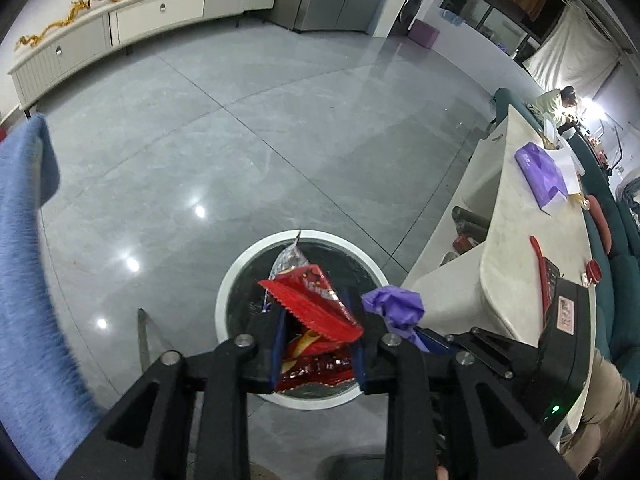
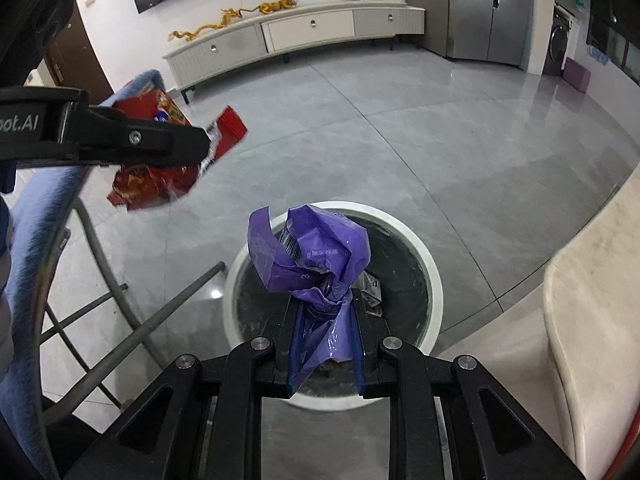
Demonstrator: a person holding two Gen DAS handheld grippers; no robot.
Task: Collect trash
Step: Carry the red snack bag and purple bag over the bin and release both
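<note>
— Left gripper point(image 1: 318, 344) has a red wrapper point(image 1: 310, 300) between its blue pads point(image 1: 279, 344). The packet sits crumpled in the gap, its zigzag edge poking up. Whether the pads pinch it firmly I can't quite say; from the side, in the right view, the wrapper point(image 2: 160, 160) hangs from the black fingers and doesn't look to be falling.

— And the right one?

— Right gripper point(image 2: 324, 336) is clamped on a purple bag point(image 2: 312, 256), scrunched into a ball above the fingertips, its tail squeezed between the pads.

— Where's the bin?

— White-rimmed bin point(image 2: 434, 280) stands on the grey floor point(image 2: 440, 140), right under the purple bag. It has a dark liner, with a scrap of silver packaging point(image 2: 370, 286) already in it. In the left view the red wrapper hangs over the same bin point(image 1: 224, 292).

— Anything nearby?

— Pale table point(image 1: 520, 240) just right of the bin, with another purple bag point(image 1: 540, 172) lying on it. Blue cloth point(image 1: 28, 280) on the left, over a chair frame.
</note>
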